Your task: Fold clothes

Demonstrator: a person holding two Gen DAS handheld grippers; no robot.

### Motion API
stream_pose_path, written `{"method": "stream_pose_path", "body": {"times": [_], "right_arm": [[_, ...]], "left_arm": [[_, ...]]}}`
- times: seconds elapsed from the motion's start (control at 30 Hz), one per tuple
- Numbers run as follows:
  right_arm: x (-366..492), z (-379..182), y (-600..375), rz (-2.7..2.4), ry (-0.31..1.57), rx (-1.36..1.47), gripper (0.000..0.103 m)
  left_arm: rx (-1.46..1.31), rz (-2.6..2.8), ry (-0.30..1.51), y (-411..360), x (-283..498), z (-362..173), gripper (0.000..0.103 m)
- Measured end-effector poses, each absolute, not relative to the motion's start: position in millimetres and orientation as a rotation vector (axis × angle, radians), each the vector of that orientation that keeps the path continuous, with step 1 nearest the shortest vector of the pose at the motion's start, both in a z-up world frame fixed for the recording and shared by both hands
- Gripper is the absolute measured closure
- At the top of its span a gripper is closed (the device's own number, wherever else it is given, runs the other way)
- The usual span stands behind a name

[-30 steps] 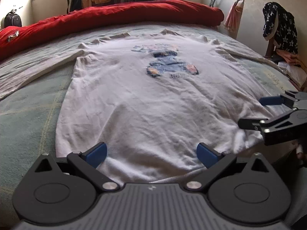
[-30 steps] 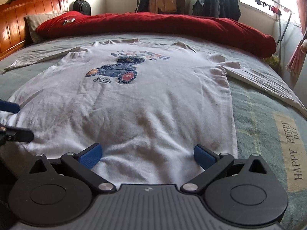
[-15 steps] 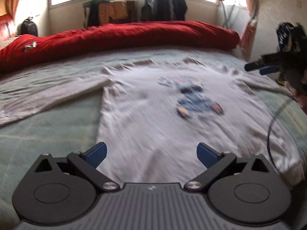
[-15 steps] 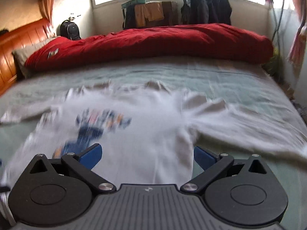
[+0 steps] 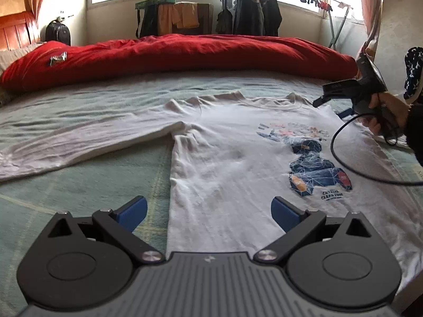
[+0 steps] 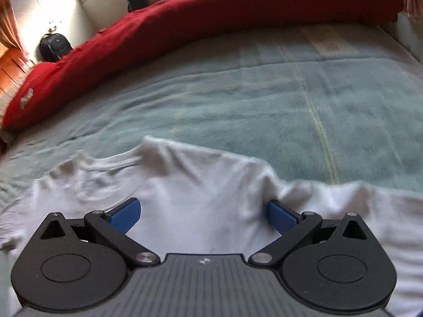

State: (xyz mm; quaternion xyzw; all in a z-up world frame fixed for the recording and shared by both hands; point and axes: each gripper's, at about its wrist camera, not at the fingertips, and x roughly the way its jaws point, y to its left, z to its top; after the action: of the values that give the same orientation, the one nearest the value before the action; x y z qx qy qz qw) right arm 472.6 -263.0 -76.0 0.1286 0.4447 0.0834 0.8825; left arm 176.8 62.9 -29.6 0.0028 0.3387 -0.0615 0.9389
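White shirt (image 5: 224,163) — red duvet (image 5: 185,52)

Green-sheeted bed (image 5: 105,179) — white long-sleeved shirt (image 5: 224,158) spread flat, red duvet (image 5: 185,52) bunched along its far edge

The white shirt (image 5: 232,158) lies flat on the bed (image 5: 92,179); the left gripper (image 5: 208,211), fingers spread, hovers over its near left edge.

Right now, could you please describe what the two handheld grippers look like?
Both the left gripper and right gripper have black linkage arms, round black pivot housings, a ribbed grey body and blue finger pads. A black cable trails from the right one; a dark sleeve shows.
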Motion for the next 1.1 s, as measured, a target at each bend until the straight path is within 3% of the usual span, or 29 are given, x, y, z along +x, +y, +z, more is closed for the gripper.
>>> {"method": "stream_pose_path", "body": {"times": [0.3,0.57,0.8,1.1], "right_arm": [[466.8,-35.7,-236.7,0.198,0.889,0.134,0.0],[498.7,-67.9,-231.6,0.196,0.895,0.127,0.0],[449.3,-8.2,-271.2,0.236,0.839,0.162,0.0],[451.6,-72.2,-324.5,0.113,0.921,0.288,0.0]], "left_arm": [[-0.003,-0.124,0.707,66.5,182.9,-42.0,0.003],[-0.002,-0.129,0.701,65.6,180.6,-38.4,0.003],[-0.014,-0.147,0.704,65.1,182.7,-42.6,0.003],[0.024,-0.171,0.706,48.1,179.8,-37.9,0.003]]}}
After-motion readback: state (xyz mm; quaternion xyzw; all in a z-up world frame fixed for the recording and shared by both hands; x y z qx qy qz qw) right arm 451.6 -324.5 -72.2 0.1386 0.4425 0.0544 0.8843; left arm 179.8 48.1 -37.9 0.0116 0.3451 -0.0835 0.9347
